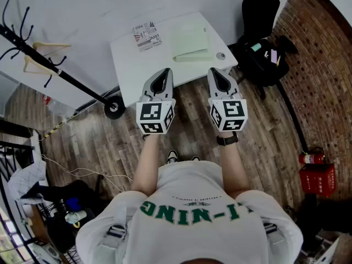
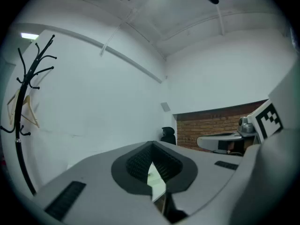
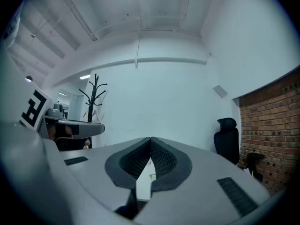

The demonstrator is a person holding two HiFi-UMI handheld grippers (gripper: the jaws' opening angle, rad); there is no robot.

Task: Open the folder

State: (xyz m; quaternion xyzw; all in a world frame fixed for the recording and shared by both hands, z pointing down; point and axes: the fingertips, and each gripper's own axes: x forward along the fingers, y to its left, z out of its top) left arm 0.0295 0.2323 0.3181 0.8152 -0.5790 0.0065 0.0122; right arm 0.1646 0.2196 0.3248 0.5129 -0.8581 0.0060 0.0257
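**Position of the work.** One pale green flat folder (image 1: 191, 42) lies closed on the white rectangular bench (image 1: 127, 65). All places below are given from the folder. The person stands on the near side of the folder, back from the bench edge.

**Tongs.** The left tongs (image 1: 164, 72) sit off the folder's near left corner. The right tongs (image 1: 215, 70) sit off its near right corner. Both are held level and point toward the far wall. In the left gripper view the left tongs (image 2: 151, 145) have their ribbed pads met at the tip, with nothing between them. In the right gripper view the right tongs (image 3: 151, 140) are likewise fully closed and empty. Neither touches the folder.

**Governing relation.** The folder lies ahead of both tongs, between their two lines of aim. Neither hand is clearly nearer. From above the folder's outline reads nearly square, so its long axis cannot be settled. Its edges run roughly parallel to the bench edges. Judged from this layout, opening has not begun. The tongs must first part and reach forward to a cover edge.

**Count.**
- Folder: one.
- White printed sheet (image 1: 146, 36), left of the folder: one.
- Small round grey object (image 1: 220, 55), by the folder's near right corner: one.
- Tongs: two.
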